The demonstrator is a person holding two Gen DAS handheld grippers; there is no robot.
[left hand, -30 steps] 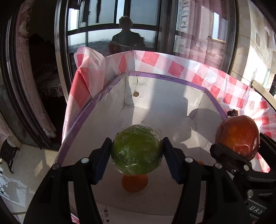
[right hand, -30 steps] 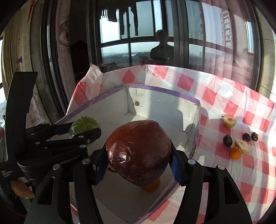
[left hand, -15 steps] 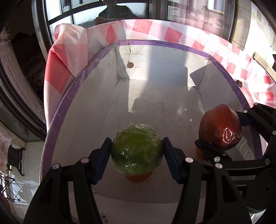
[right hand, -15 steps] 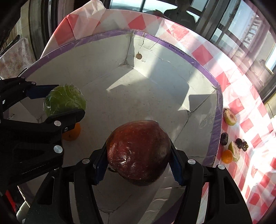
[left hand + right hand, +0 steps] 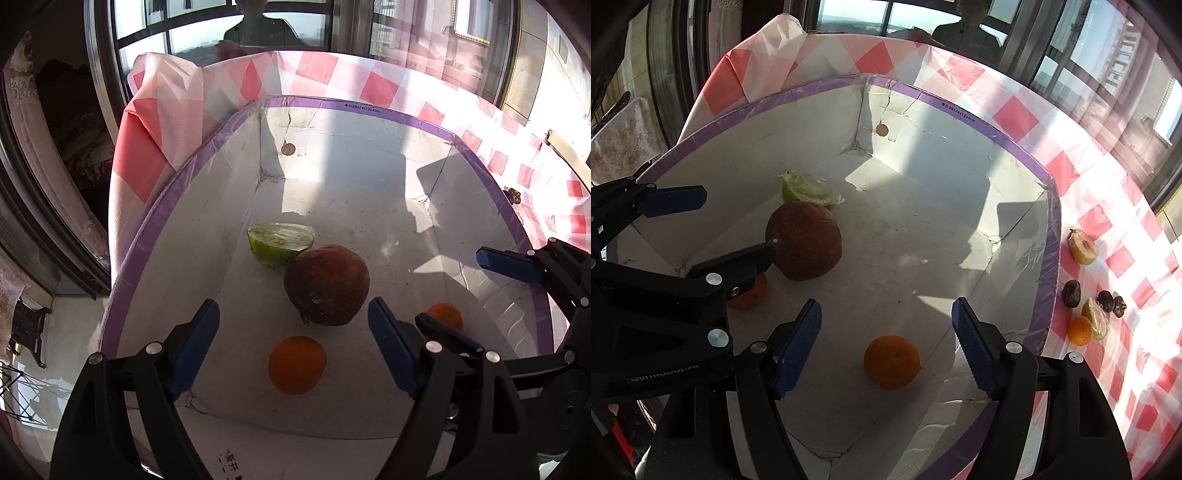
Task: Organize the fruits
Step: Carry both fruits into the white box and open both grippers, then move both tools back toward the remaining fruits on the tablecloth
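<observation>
I have just let both fruits go: my left gripper [image 5: 293, 345] and right gripper [image 5: 886, 345] are opening with nothing between them, and the green half [image 5: 279, 243] and red fruit [image 5: 327, 285] now lie touching mid-box [image 5: 388, 114], two oranges nearer me, so this drop looks done.

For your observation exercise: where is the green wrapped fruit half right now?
In the left wrist view, the green fruit half lies on the white box floor, left of centre, touching the red-brown fruit.

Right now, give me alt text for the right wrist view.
Open right gripper, jaws still opening and empty, above a white purple-rimmed cardboard box holding two oranges, a dark red round fruit and a green wrapped half fruit.
</observation>
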